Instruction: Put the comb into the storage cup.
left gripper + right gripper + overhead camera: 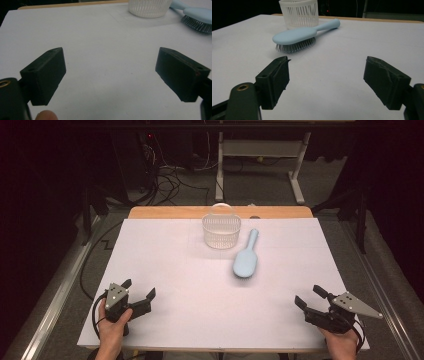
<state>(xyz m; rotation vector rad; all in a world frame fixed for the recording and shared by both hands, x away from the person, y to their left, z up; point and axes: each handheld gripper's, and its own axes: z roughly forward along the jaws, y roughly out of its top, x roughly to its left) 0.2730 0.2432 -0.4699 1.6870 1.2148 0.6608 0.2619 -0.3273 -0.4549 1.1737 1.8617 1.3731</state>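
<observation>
Beside the basket [221, 231], just to its right and nearer the person, lies the brush [245, 260], bristles down, handle pointing away. Well short of the basket, the left gripper [138, 289] and right gripper [310, 296] rest at the table's [175, 270] near corners, jaws wide, empty.

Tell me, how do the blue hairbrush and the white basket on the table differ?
The hairbrush is solid pale blue; the basket is white with slatted, see-through walls. The hairbrush lies flat, bristles down, long and low; the basket stands upright, round and open-topped. The hairbrush lies nearer the person, the basket farther back. Both rest on the white table, close together, untouched by either gripper.
</observation>
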